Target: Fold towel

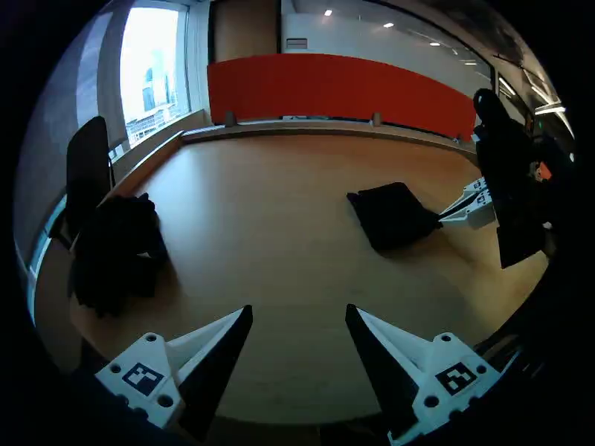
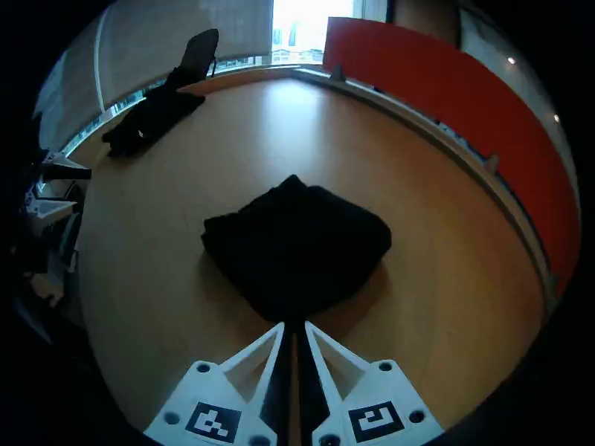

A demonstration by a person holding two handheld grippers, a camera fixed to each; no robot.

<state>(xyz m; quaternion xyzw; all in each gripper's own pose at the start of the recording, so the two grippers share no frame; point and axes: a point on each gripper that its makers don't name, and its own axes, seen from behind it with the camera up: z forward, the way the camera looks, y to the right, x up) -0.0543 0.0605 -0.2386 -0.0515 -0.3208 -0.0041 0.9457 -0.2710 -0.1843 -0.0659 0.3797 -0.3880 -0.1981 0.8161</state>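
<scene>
the black towel (image 2: 297, 245) lies folded into a thick, roughly diamond-shaped bundle on the wooden table (image 2: 446, 297). in the right gripper view its long axis runs across the picture from left to right, crosswise to the fingers. 1 corner points straight away from the tool and the opposite edge faces it.

the right gripper (image 2: 294, 327) sits just at that near edge. its 2 fingers are drawn almost together, with a thin slit between them, and the tips meet the cloth. whether any fabric is caught between them cannot be told.

the left gripper (image 1: 297, 312) hangs over bare table with its 2 fingers spread wide and nothing between them. in the left gripper view the towel is well apart from it, ahead and to the right, with 1 corner toward the other tool. a second heap of dark cloth (image 1: 115, 249) lies far to the left, near a chair (image 1: 85, 171).
</scene>
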